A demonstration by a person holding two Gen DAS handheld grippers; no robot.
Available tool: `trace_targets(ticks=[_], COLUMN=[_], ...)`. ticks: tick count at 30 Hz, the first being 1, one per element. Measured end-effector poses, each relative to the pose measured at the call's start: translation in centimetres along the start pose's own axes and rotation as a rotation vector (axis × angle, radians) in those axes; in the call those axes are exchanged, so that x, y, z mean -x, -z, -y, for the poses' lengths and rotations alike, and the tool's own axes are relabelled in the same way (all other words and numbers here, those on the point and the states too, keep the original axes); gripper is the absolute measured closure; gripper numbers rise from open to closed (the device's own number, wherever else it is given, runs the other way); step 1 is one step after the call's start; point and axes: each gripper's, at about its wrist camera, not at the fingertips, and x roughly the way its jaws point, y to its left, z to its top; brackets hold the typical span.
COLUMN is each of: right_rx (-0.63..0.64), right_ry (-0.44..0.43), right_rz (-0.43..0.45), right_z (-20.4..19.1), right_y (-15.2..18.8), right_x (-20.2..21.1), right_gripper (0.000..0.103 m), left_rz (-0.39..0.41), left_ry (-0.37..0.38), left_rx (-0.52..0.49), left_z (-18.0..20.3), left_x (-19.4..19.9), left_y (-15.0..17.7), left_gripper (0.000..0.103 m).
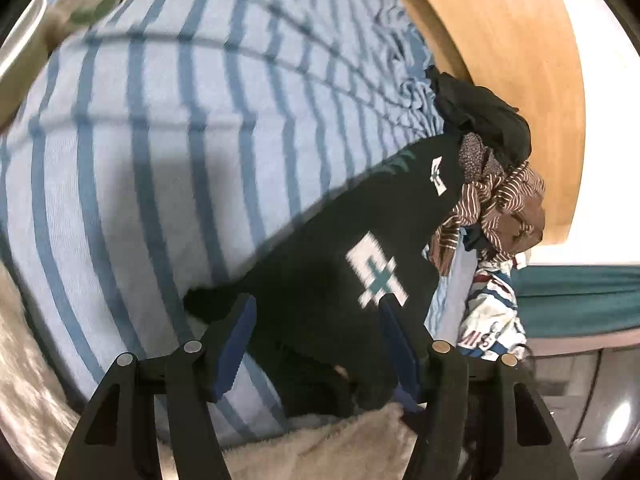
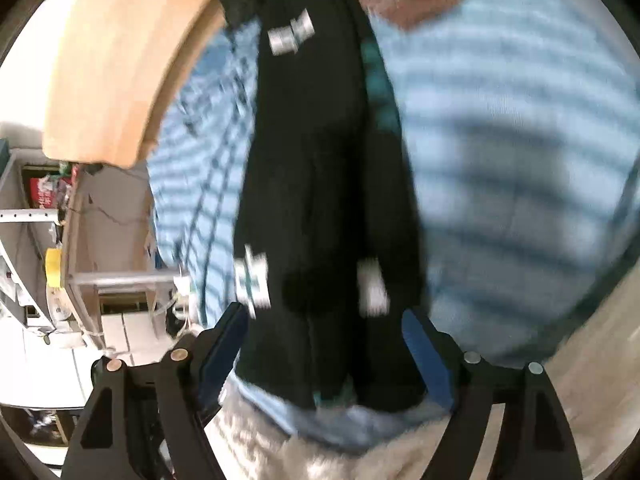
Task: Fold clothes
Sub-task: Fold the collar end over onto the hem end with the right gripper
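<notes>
A dark garment (image 1: 320, 248) with white-and-teal cross patches lies stretched out on the blue-striped bed sheet (image 1: 160, 140). My left gripper (image 1: 316, 304) is open, its blue pads (image 1: 236, 344) standing on either side of the garment's near end without pressing on it. In the right wrist view the same dark garment (image 2: 320, 180) runs away from the camera, blurred. My right gripper (image 2: 324, 312) is open too, and the garment's near edge lies between its spread fingers.
A pile of other clothes sits by the wooden headboard (image 1: 500, 40): a brown striped piece (image 1: 492, 200), a black one (image 1: 480, 116) and a white printed one (image 1: 492, 312). A beige fluffy blanket (image 1: 320, 440) lies under the grippers. Shelves and clutter (image 2: 40, 240) stand beside the bed.
</notes>
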Motion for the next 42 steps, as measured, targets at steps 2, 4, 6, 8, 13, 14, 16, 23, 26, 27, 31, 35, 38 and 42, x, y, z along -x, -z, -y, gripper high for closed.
trace_targets(ticks=[2, 4, 6, 8, 13, 14, 16, 23, 26, 27, 31, 35, 38, 42], right_rx=[-0.004, 0.021, 0.024, -0.018, -0.148, -0.157, -0.151, -0.137, -0.169, -0.177, -0.143, -0.132, -0.142, -0.095], right_ry=[0.044, 0.093, 0.118, 0.087, -0.025, -0.032, -0.045, -0.086, -0.082, -0.087, -0.035, -0.023, -0.069, -0.030], right_rz=[-0.049, -0.058, -0.061, -0.059, -0.114, -0.126, -0.127, -0.130, -0.147, -0.145, -0.131, -0.151, -0.154, -0.162], right_z=[0.3, 0.3, 0.4, 1.5, 4.4, 4.8, 5.2, 6.1, 5.9, 5.6, 4.4, 5.3, 6.7, 6.1], right_y=[1.0, 1.3, 1.2, 0.9, 0.1, 0.0, 0.0, 0.3, 0.4, 0.4, -0.3, -0.3, 0.3, 0.5], right_x=[-1.1, -1.9, -2.7, -2.7, -4.3, -4.9, -5.4, -5.7, -4.9, -4.5, -4.2, -5.2, -5.4, -5.7], right_gripper=[0.020, 0.019, 0.019, 0.018, 0.015, 0.013, 0.009, 0.010, 0.010, 0.010, 0.009, 0.007, 0.007, 0.006], left_rz=[-0.021, -0.039, -0.055, -0.076, -0.107, -0.103, -0.099, -0.131, -0.120, -0.100, -0.097, -0.161, -0.156, -0.140], left_ry=[0.024, 0.042, 0.055, 0.072, 0.085, 0.090, 0.108, 0.143, 0.185, 0.181, 0.117, 0.042, 0.091, 0.105], left_rx=[0.041, 0.073, 0.100, 0.120, 0.167, 0.181, 0.211, 0.303, 0.293, 0.266, 0.210, 0.228, 0.246, 0.258], left_z=[-0.8, -1.3, -1.8, -2.0, -2.4, -2.6, -3.0, -4.9, -4.3, -3.6, -2.2, -3.1, -4.6, -5.1], left_x=[-0.4, -0.9, -1.3, -1.7, -3.3, -3.6, -4.2, -5.3, -4.3, -3.8, -4.6, -7.1, -7.6, -7.7], left_y=[0.8, 1.6, 2.2, 2.7, 3.7, 3.8, 3.9, 4.5, 4.5, 4.2, 3.0, 3.5, 4.2, 4.3], left_gripper=[0.039, 0.033, 0.031, 0.031, 0.027, 0.027, 0.027, 0.023, 0.023, 0.023, 0.023, 0.023, 0.023, 0.022])
